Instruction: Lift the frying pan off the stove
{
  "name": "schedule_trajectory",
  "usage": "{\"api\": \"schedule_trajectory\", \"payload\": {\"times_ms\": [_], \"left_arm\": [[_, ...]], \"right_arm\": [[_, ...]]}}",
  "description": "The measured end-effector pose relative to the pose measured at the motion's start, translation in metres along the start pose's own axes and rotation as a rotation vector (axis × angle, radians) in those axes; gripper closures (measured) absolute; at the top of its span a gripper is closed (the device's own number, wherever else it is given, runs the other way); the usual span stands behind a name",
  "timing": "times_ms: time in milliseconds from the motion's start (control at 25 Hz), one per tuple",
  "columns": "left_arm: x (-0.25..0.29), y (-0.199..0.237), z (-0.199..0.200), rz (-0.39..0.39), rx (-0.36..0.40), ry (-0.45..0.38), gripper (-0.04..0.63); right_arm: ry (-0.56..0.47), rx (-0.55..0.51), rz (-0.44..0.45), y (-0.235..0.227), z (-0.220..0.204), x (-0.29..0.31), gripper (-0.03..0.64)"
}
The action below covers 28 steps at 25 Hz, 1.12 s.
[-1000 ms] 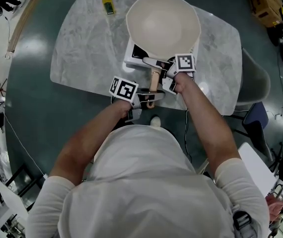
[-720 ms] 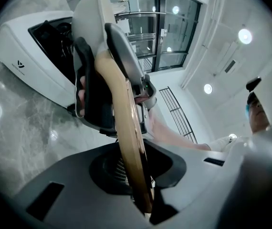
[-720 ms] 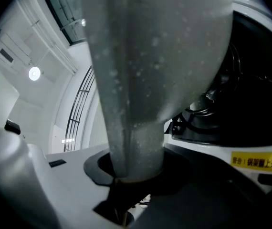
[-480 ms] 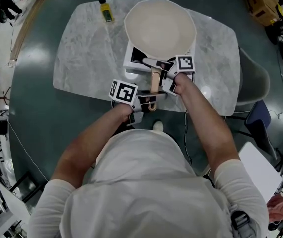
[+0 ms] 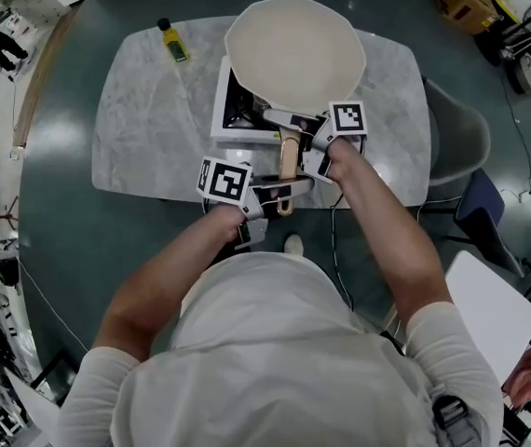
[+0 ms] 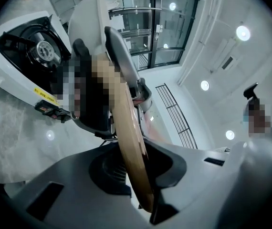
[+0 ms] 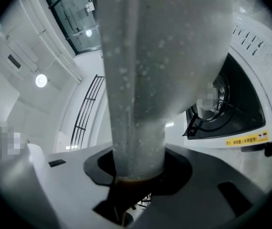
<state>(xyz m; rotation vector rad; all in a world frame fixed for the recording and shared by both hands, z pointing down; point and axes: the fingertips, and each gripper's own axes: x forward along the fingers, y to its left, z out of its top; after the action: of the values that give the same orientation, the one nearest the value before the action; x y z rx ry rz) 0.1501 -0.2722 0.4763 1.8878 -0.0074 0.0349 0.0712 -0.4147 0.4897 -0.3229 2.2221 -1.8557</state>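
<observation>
The cream frying pan hangs tilted above the white portable stove, whose black burner shows at its left. My left gripper is shut on the end of the wooden handle. My right gripper is shut on the grey speckled neck of the handle close to the pan. In the left gripper view the wooden handle runs out from between the jaws of the left gripper, with the stove below left. In the right gripper view the neck fills the right gripper.
The stove stands on a marble table. A small yellow bottle stands at the table's far left. A grey chair sits at the table's right side. The table's near edge lies just under both grippers.
The pan has come up and shifted right off the stove, so the burner is now uncovered at the left. Both grippers have kept their hold on the handle.
</observation>
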Motion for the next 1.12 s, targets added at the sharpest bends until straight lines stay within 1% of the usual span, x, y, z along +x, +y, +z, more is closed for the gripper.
{"api": "schedule_trajectory", "payload": {"times_ms": [120, 360, 680, 880, 1120], "left_arm": [[0.002, -0.016, -0.005, -0.021, 0.007, 0.036, 0.514], [0.074, -0.05, -0.033, -0.068, 0.039, 0.121, 0.512], [0.133, -0.087, -0.071, -0.136, 0.049, 0.233, 0.509], [0.166, -0.108, -0.093, -0.17, 0.055, 0.288, 0.508], [0.213, -0.132, -0.133, -0.189, 0.067, 0.35, 0.506]], "right_arm": [[-0.019, -0.014, -0.022, 0.014, -0.002, -0.009, 0.459], [-0.092, -0.022, -0.035, 0.04, -0.004, -0.097, 0.457], [-0.202, -0.022, -0.066, 0.066, -0.015, -0.184, 0.457], [-0.26, -0.022, -0.081, 0.081, -0.024, -0.234, 0.457], [-0.308, -0.046, -0.108, 0.096, -0.045, -0.3, 0.454]]}}
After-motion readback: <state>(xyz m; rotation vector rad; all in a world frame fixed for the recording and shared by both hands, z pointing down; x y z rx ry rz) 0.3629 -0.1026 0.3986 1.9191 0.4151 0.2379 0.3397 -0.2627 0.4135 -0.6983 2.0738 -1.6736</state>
